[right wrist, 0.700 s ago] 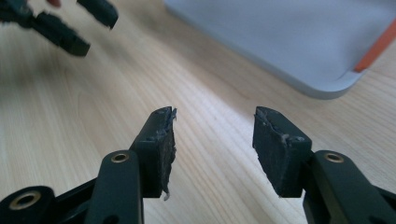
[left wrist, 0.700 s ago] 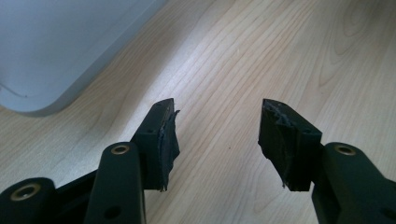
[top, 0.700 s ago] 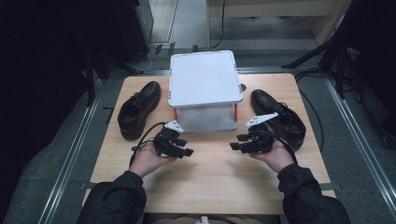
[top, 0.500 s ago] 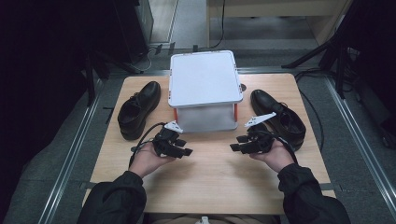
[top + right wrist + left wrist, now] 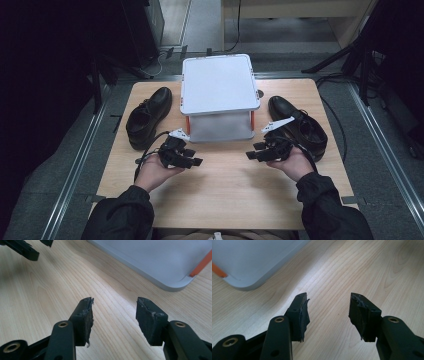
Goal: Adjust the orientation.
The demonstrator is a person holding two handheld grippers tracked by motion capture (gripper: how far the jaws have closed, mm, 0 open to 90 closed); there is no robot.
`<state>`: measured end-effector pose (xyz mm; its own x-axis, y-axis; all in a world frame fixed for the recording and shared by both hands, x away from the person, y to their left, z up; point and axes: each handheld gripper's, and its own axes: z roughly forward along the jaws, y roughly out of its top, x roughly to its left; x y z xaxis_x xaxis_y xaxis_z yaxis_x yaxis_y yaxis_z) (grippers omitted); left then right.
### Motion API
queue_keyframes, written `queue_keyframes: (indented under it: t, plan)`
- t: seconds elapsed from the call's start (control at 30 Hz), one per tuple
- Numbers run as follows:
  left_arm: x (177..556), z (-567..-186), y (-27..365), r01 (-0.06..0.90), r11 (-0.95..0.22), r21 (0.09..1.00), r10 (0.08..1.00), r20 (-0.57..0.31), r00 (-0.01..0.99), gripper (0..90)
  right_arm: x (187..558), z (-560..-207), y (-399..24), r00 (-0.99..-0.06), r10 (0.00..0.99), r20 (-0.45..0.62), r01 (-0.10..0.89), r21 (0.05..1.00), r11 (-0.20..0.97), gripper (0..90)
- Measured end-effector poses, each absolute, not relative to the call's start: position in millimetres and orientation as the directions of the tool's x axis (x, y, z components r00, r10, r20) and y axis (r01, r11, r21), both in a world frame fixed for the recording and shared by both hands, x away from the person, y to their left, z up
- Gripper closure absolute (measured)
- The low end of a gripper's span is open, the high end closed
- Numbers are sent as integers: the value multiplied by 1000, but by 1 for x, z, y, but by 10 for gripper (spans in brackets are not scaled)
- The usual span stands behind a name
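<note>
A white lidded box (image 5: 218, 95) with orange latches stands at the middle of the wooden table (image 5: 225, 190). One black shoe (image 5: 146, 116) lies to its left and another black shoe (image 5: 299, 126) to its right. My left gripper (image 5: 196, 157) hovers low in front of the box, pointing right, open with nothing between its jaws (image 5: 328, 311). Facing it, my right gripper (image 5: 251, 151) points left and is open and empty too (image 5: 115, 312). The box's rounded corner (image 5: 244, 267) appears in the left gripper view, and again the box corner (image 5: 165, 262) in the right gripper view.
The table's near half is bare wood between the two hands. Metal floor rails (image 5: 75, 170) run along both sides of the table. Dark stands and cables (image 5: 350, 60) sit beyond the far right corner.
</note>
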<state>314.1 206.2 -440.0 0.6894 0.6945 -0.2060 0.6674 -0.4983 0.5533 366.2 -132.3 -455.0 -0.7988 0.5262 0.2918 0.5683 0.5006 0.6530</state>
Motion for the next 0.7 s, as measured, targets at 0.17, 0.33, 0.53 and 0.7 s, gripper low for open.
queue_keyframes:
  t: [0.17,0.33,0.53,0.7]
  plan:
    - [311,-440,214,674,-493,550,708,-197,678,501,370,-455,-128,-810,510,289,557,651,516,484]
    - [308,-439,221,693,-470,547,723,-211,658,509,371,-455,-123,-826,490,277,536,652,536,505]
    - [308,-439,231,707,-443,551,733,-231,640,518,372,-454,-118,-830,482,281,535,643,547,530]
    - [310,-437,236,709,-457,537,729,-231,645,540,373,-455,-120,-825,489,283,543,635,549,527]
